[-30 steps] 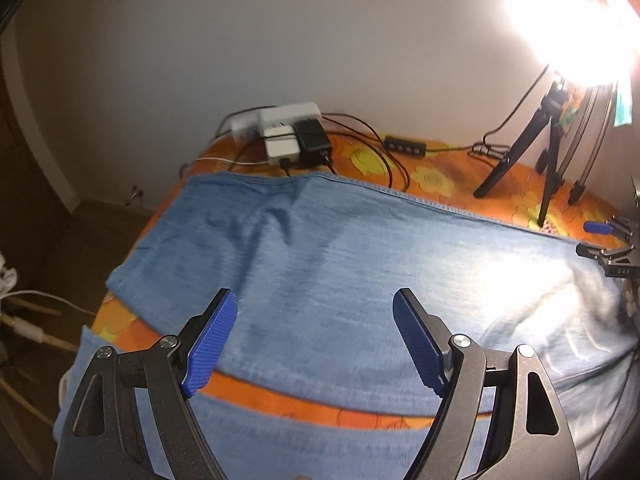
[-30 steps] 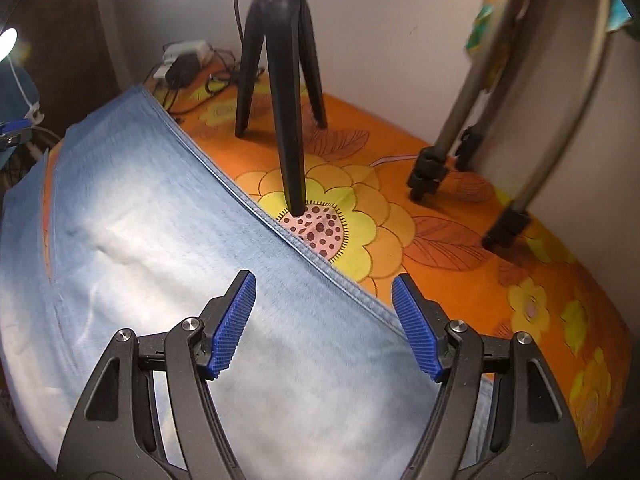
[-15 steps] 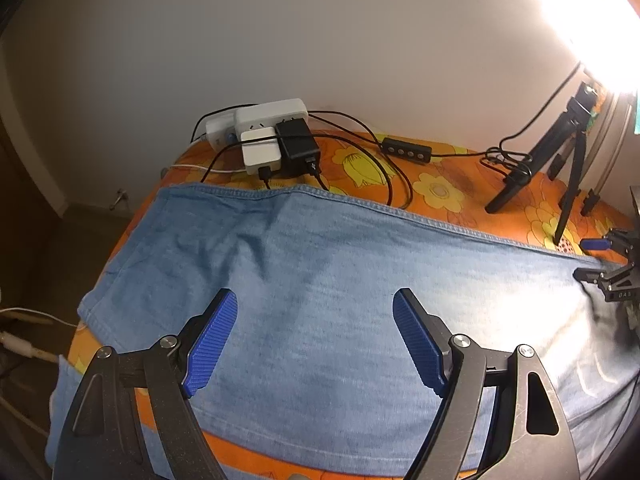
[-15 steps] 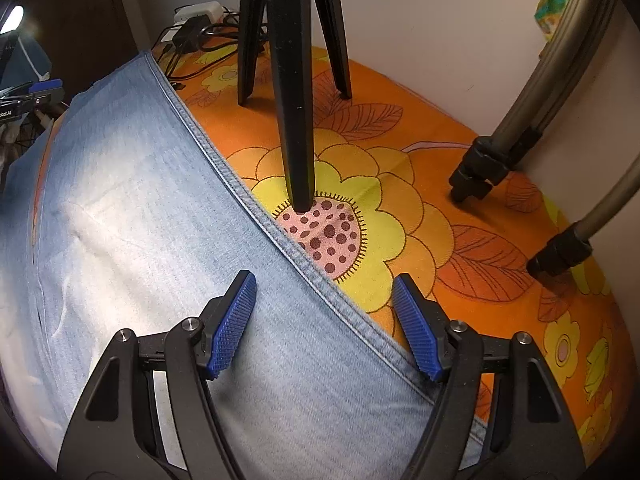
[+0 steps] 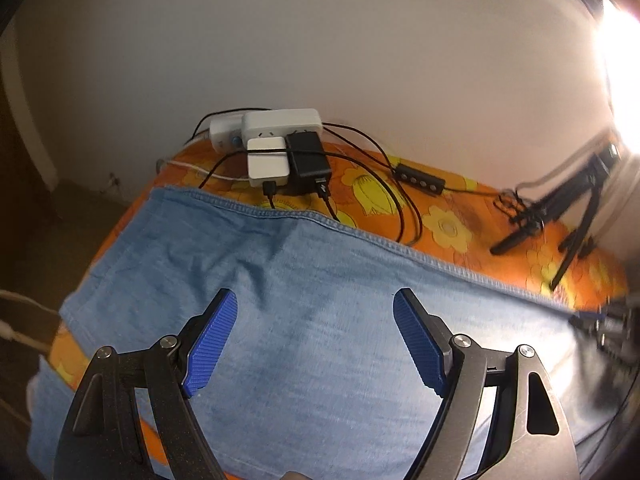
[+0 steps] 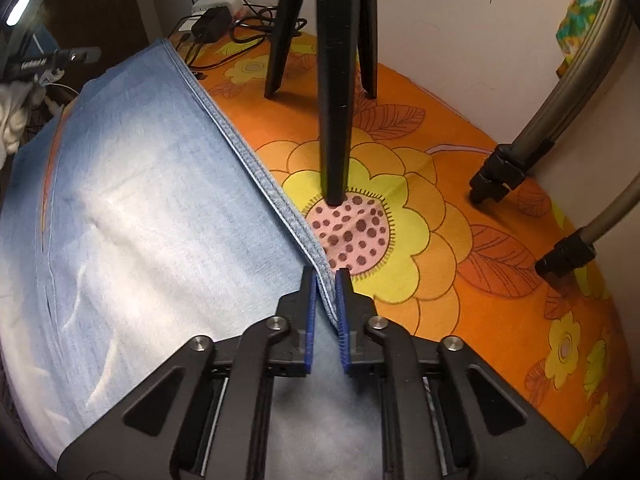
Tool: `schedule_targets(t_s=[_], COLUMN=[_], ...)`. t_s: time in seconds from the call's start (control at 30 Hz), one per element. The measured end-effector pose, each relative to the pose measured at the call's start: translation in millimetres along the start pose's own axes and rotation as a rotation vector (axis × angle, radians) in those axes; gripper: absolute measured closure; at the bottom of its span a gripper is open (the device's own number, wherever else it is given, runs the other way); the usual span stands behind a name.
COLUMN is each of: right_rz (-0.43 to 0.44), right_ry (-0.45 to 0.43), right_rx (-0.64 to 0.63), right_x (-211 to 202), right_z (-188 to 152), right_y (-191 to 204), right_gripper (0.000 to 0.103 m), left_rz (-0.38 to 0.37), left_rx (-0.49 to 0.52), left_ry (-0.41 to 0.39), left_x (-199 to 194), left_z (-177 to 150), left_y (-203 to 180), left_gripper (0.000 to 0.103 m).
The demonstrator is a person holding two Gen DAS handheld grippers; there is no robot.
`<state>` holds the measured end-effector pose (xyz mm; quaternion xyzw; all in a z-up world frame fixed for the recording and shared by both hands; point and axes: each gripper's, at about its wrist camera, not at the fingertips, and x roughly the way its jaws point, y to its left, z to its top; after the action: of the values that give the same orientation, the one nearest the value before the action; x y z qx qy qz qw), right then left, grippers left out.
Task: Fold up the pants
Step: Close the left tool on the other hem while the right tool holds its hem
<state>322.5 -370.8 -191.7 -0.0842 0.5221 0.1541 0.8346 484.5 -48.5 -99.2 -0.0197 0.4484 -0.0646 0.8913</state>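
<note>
Light blue denim pants lie spread flat on an orange floral cloth. My left gripper hovers open over the middle of the leg, its blue pads wide apart with only flat fabric below them. In the right wrist view the pants fill the left half. My right gripper is closing its jaws on the stitched far seam edge, and the pads pinch that seam between them. The right gripper also shows blurred at the far right of the left wrist view.
A white power strip with chargers and black cables sit by the wall beyond the pants. A small black tripod stands just past the seam, with grey stand legs to its right. A bright lamp glares.
The right gripper's jaws went from wide open to pinched on the seam edge. The left gripper moved over the pants toward the power strip, still open.
</note>
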Motion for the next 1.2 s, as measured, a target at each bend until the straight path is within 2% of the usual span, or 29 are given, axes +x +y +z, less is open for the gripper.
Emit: schedule_targets(t_s=[0.2, 0.33, 0.47, 0.6, 0.8, 1.0, 1.1, 1.2], right_rz=[-0.051, -0.109, -0.123, -0.072, -0.056, -0.087, -0.13, -0.139], right_ry=[-0.1, -0.151, -0.173, -0.167, -0.152, -0.165, -0.182, -0.18], right_rx=[-0.013, -0.088, -0.128, -0.156, -0.203, -0.255, -0.307, -0.347], right_x=[-47.6, -76.6, -91.6, -94.1, -95.9, -96.6, -98.2, -95.6], right_z=[-14.4, -38.7, -57.2, -65.4, -78.4, -86.5, -94.6, -104.2], right_y=[27.5, 65.9, 101.3, 127.3, 152.1, 167.9, 181.4, 194.1], right_gripper=[0.097, 0.097, 0.097, 0.097, 0.097, 0.097, 0.097, 0.097], left_rz=[-0.078, -0.122, -0.128, -0.112, -0.08, -0.088, -0.084, -0.085], left_rx=[-0.174, -0.24, -0.234, -0.224, -0.286, -0.334, -0.333, -0.336], left_ry=[0.053, 0.09, 0.148, 0.198, 0.226, 0.251, 0.264, 0.252], left_x=[16.8, 27.0, 37.3, 53.1, 71.0, 82.4, 86.2, 83.8], left_z=[17.4, 21.7, 21.2, 21.9, 21.3, 19.3, 17.0, 18.4], left_y=[20.7, 26.9, 21.3, 17.1, 32.9, 41.2, 40.1, 41.6], left_gripper=[0.022, 0.022, 0.022, 0.022, 0.022, 0.024, 0.025, 0.032])
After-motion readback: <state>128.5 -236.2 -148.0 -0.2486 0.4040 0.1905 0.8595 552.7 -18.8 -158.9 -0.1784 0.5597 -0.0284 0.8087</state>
